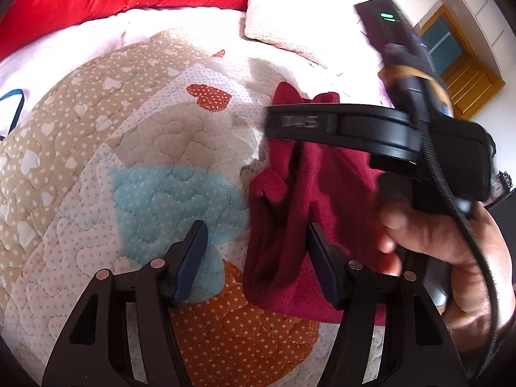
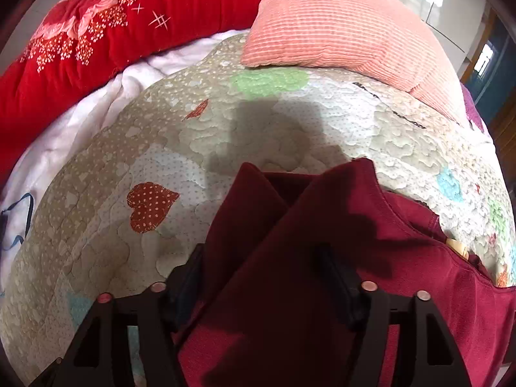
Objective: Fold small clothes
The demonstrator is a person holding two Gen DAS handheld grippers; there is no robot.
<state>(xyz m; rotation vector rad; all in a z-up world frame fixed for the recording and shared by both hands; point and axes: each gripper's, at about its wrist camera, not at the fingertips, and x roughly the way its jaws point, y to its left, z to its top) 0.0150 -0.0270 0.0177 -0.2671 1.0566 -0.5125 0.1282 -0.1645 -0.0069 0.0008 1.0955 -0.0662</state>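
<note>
I am holding the left hand-held gripper (image 1: 254, 245) wide open and empty, its right finger lying against the maroon garment (image 1: 296, 200) bunched on the quilted bed cover (image 1: 129, 148). The right hand-held gripper (image 2: 261, 258) is straddling a fold of that garment between part-open jaws; I cannot tell whether its pads are pressing the cloth.
</note>
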